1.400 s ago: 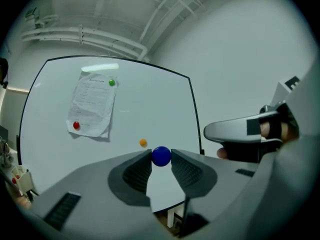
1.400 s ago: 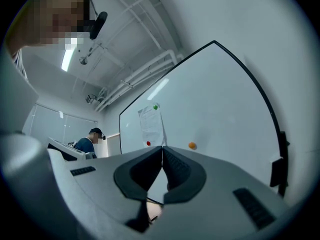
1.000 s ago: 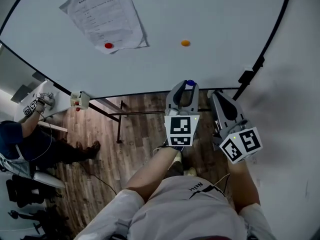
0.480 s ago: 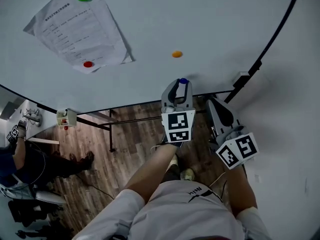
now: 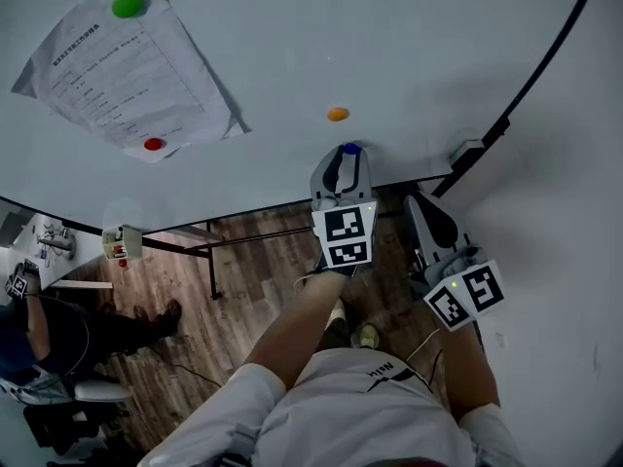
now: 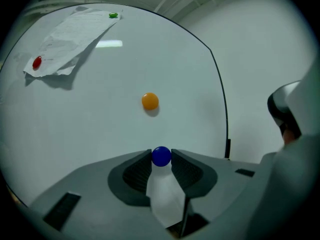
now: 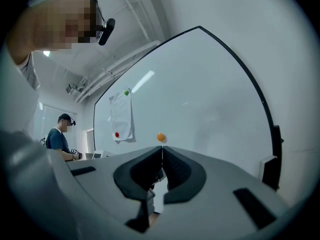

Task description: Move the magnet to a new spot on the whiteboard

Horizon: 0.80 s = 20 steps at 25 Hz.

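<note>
So, task's abt halfway by my read: the small round blue magnet (image 6: pixel 161 156) is pinched between the tips of the left gripper (image 5: pixel 343 163), near the lower edge of the white whiteboard (image 5: pixel 438 47), just below the round orange magnet (image 5: pixel 337 114). Can't tell if it touches the board. Left to do: stick it on & let go. Left forearm reaches fwd, gripper level. Right gripper (image 7: pixel 161 151), jaws together w/ nothing in them, hangs at the right.
</note>
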{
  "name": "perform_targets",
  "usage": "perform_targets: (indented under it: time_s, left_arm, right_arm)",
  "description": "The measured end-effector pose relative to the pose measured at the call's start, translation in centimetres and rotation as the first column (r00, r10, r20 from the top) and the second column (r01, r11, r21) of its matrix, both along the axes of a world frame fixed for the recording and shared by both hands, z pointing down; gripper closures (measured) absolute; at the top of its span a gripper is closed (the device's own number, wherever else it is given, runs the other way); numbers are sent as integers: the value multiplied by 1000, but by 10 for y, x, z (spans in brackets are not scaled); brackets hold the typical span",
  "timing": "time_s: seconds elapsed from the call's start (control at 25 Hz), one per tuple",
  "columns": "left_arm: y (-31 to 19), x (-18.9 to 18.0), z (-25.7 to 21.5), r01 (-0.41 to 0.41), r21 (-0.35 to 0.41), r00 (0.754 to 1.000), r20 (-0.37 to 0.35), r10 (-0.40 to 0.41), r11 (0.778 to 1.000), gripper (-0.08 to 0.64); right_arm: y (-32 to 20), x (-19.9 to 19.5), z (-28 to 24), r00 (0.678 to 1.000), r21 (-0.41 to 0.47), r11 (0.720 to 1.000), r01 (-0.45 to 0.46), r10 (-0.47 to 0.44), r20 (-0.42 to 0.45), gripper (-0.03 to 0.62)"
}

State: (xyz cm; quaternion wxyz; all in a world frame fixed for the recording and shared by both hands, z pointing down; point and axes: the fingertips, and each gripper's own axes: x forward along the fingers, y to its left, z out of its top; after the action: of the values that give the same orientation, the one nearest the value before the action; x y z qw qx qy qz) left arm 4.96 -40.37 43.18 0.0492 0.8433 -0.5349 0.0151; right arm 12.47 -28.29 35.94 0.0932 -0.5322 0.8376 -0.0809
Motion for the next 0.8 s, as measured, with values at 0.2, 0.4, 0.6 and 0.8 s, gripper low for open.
perform_targets:
  time_s: [0.2,0.4,0.6,0.8]
  left_arm:
    - [-8,0,2,17,1,1000,-10,-17,1000,431]
    - [-14,-3,-1,51,4,998,-22,-51,999,431]
    - [-17,-4,-5,83,11,996,-35,-83,996,431]
    - [-17,-4,-5,98,23,995,-27,-97,995,431]
  right_arm:
    - [-2,-1,-2,1000,15,1000,18,-18,-2,578]
    - [-1,-2,-2,999,20,999,33,-33,-8,578]
    - [2,2,-3,999,20,999,30,-30,-13,578]
    - [3,7,-2,1000,15,1000,23,-23,-16,578]
